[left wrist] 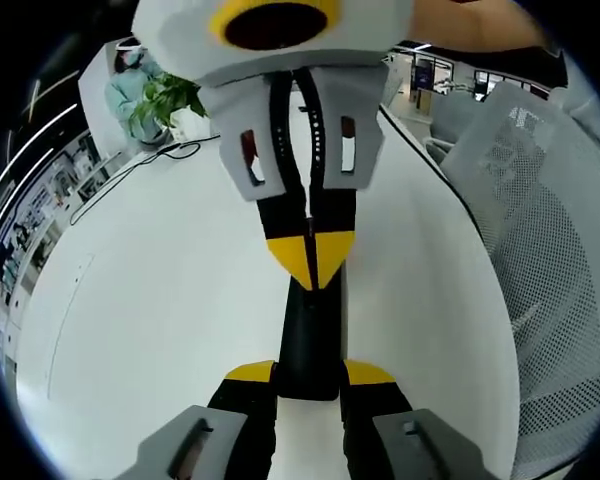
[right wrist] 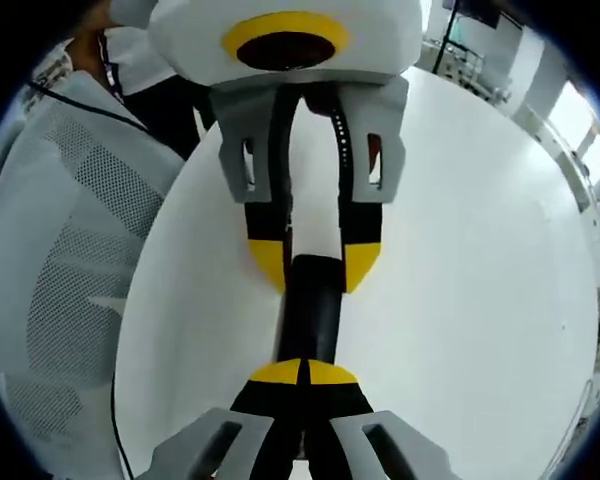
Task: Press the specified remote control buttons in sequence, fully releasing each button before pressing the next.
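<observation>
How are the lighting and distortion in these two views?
Left gripper view: bright, even light; the fisheye bows the table edge and chair; the remote reads plain black. Right gripper view: upper right washes out; remote buttons unreadable.

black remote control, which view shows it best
The left gripper view: the slim black remote control lies long on the white table, held at its near end by the left gripper. The right gripper view shows less.
</observation>
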Available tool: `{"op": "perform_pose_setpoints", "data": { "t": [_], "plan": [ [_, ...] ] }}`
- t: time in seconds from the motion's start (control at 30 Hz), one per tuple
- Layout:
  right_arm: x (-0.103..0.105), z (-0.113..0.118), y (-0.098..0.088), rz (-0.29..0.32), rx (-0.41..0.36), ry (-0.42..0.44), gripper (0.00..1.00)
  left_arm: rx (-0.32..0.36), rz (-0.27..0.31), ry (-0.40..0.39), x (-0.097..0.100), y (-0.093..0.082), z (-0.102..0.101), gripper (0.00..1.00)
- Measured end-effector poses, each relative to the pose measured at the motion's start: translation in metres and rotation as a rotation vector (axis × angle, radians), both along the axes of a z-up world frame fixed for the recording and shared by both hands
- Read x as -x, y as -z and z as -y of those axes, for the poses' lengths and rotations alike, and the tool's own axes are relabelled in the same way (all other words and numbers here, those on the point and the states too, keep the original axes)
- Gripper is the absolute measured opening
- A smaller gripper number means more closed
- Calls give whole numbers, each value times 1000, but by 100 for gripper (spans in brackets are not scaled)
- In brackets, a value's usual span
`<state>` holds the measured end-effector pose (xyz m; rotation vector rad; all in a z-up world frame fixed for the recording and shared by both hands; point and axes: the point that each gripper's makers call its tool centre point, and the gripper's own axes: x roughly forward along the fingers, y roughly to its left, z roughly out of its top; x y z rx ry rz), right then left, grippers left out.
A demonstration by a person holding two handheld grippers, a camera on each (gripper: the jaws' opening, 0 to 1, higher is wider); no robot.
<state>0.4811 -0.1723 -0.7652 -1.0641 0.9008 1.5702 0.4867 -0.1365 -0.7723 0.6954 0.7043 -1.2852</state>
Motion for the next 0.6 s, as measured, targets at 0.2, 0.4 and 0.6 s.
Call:
{"op": "perform_pose_setpoints", "data": {
  "t": [0.2, 0.4, 0.6],
  "plan": [
    [-3, 0, -8, 23, -10, 1, 0, -2, 1, 1, 0, 0, 0, 23],
    [-8, -7, -26, 47, -34, -2, 0, -7, 2, 1, 0, 0, -1, 23],
    [-8, -12, -34, 60, -40, -6, 0, -12, 1, 1, -1, 1, -1, 23]
  ]
}}
